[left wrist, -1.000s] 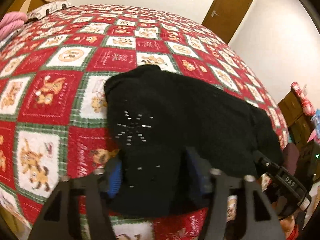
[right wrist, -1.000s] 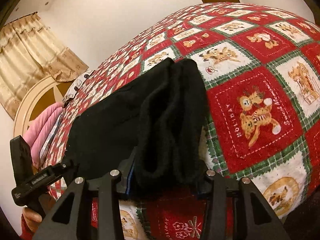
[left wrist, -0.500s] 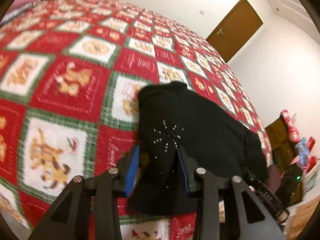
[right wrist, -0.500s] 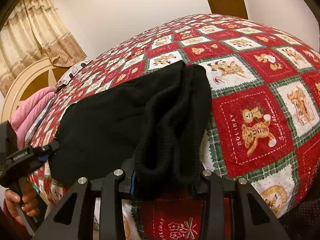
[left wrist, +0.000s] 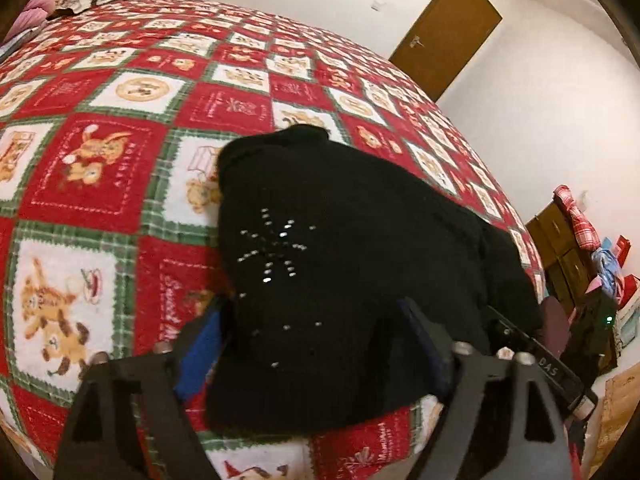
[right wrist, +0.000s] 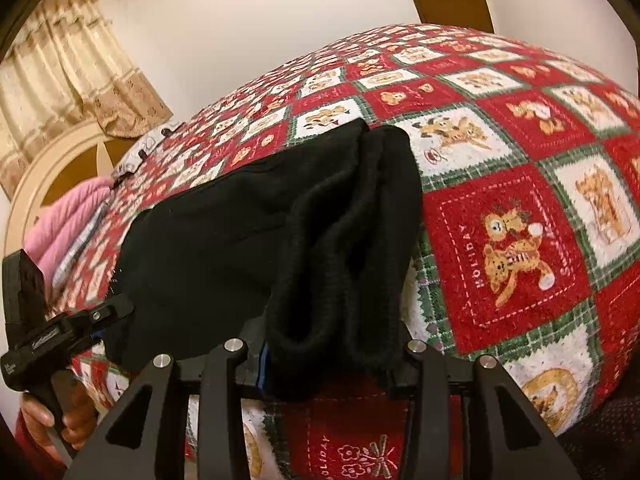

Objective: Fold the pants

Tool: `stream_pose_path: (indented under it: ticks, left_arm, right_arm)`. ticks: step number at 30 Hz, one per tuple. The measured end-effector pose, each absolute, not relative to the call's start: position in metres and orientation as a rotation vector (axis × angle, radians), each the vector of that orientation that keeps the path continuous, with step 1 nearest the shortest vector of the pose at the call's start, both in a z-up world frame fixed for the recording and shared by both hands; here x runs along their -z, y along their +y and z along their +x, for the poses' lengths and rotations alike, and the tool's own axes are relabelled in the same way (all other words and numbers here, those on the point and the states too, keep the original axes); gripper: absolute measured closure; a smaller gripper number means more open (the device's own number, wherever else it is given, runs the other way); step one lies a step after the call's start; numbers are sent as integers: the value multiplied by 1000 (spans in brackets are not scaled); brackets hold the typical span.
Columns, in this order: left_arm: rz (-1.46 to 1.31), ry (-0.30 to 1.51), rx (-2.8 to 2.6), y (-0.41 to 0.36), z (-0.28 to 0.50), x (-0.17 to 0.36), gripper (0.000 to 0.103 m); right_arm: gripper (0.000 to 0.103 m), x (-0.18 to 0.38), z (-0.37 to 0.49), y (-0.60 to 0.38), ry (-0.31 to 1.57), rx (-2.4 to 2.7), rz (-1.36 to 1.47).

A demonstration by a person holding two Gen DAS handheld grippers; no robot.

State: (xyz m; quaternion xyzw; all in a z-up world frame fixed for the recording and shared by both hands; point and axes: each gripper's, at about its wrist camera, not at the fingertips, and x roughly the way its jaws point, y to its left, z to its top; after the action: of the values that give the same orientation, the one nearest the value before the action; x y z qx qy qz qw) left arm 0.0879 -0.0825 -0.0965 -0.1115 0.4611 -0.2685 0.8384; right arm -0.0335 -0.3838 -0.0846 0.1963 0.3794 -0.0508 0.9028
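Note:
Black pants (left wrist: 340, 248) lie folded on the bed near its front edge, with a silver stud pattern (left wrist: 276, 248) on top. My left gripper (left wrist: 312, 344) stands wide open with its fingers either side of the near end of the pants. In the right wrist view the pants (right wrist: 240, 240) show their ribbed cuff ends (right wrist: 352, 264) nearest me. My right gripper (right wrist: 328, 364) is open around the cuffs, its fingertips hidden under the cloth. The left gripper (right wrist: 60, 332) shows at the far left, held by a hand.
The bed carries a red, white and green teddy-bear quilt (left wrist: 100, 160). A pink pillow (right wrist: 68, 224) lies at the headboard. A brown door (left wrist: 444, 32) is in the far wall. A dresser with clothes (left wrist: 580, 248) stands right of the bed.
My left gripper's jaws have opened wide from a narrower hold on the pants' end, and the view has swung back. My right gripper has stayed around the cuffs, moved slightly closer.

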Motion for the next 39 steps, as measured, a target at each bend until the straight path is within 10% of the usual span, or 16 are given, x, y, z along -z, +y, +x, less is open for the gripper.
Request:
stream_pose_path:
  ticks: [1,2,39]
  left_arm:
    - [-258,968,549,-76,89,96,74]
    - [-343,995,586,-69,95,99,77]
    - [-43,643,238,17,130,6,89]
  right_arm:
    - [63,83,-33,-380,783,107,373]
    - [64,81,-33,-376,781,112,342]
    - [68,-22,53,-196,575,-100,-45]
